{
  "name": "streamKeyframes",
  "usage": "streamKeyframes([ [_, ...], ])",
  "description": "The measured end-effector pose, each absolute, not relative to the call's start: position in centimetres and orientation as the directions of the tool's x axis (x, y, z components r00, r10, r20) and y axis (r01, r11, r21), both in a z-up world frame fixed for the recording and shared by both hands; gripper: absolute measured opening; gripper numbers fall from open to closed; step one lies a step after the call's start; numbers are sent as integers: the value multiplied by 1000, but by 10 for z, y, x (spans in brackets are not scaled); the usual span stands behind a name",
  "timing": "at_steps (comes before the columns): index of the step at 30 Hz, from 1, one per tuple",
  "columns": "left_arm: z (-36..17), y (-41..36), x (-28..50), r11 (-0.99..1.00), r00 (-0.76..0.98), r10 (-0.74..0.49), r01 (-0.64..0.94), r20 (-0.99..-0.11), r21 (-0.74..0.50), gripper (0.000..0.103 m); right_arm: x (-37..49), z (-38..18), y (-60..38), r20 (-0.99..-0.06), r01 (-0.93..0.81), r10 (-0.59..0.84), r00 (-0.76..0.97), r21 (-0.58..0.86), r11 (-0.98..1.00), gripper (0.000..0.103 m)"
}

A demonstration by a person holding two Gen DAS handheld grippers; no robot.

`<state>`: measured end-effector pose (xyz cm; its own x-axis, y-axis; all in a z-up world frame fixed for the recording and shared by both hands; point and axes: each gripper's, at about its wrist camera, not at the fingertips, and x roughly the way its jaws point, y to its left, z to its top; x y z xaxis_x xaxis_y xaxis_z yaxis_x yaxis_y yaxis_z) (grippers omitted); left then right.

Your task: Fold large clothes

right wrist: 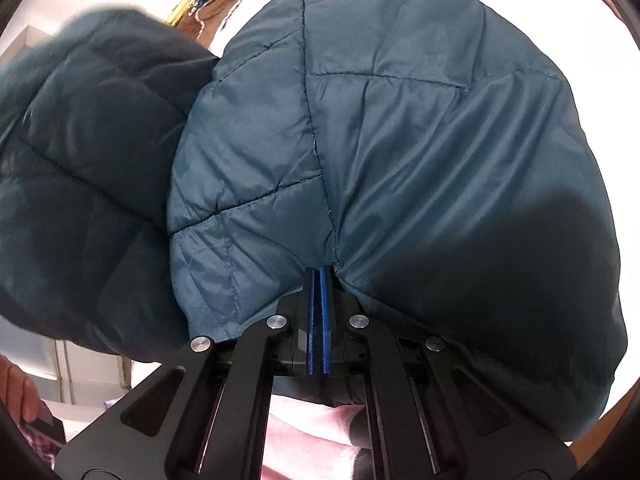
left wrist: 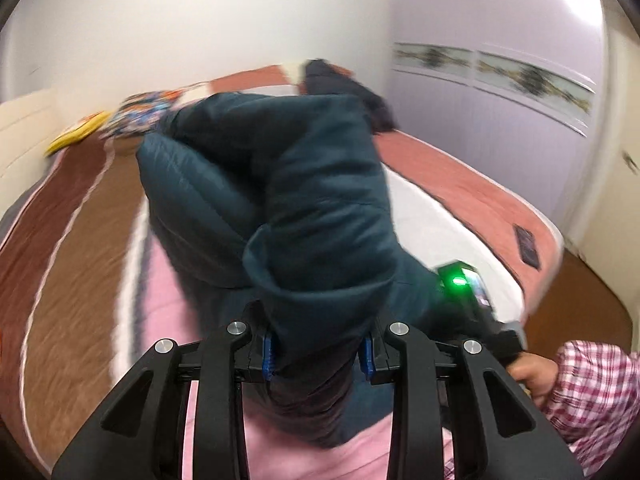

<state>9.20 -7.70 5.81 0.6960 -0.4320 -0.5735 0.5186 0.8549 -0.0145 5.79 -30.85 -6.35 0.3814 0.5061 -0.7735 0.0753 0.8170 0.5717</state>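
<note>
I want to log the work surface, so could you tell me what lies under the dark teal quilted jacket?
Under the quilted jacket a bed shows, with a pink cover and brown striped bedding around it. The part directly beneath the jacket is covered.

My left wrist cam looks down along its fingers across the bed point(left wrist: 460, 172) toward the far wall, angled moderately downward; the right wrist cam tilts steeper and sits way closer, jacket point(right wrist: 400, 140) filling nearly everything; both share that teal quilted jacket point(left wrist: 304, 184) and bits of bed.
</note>
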Motion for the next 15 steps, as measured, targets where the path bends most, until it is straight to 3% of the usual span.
streamKeyframes([
  [6,28,-130,96,753,579,-528,658,-622,-26,31,57,-70,-322,-752,92,545,370,614,784,3],
  [15,-10,-151,105,692,468,-551,719,-691,-66,33,56,-80,-345,-694,138,621,364,699,701,2],
])
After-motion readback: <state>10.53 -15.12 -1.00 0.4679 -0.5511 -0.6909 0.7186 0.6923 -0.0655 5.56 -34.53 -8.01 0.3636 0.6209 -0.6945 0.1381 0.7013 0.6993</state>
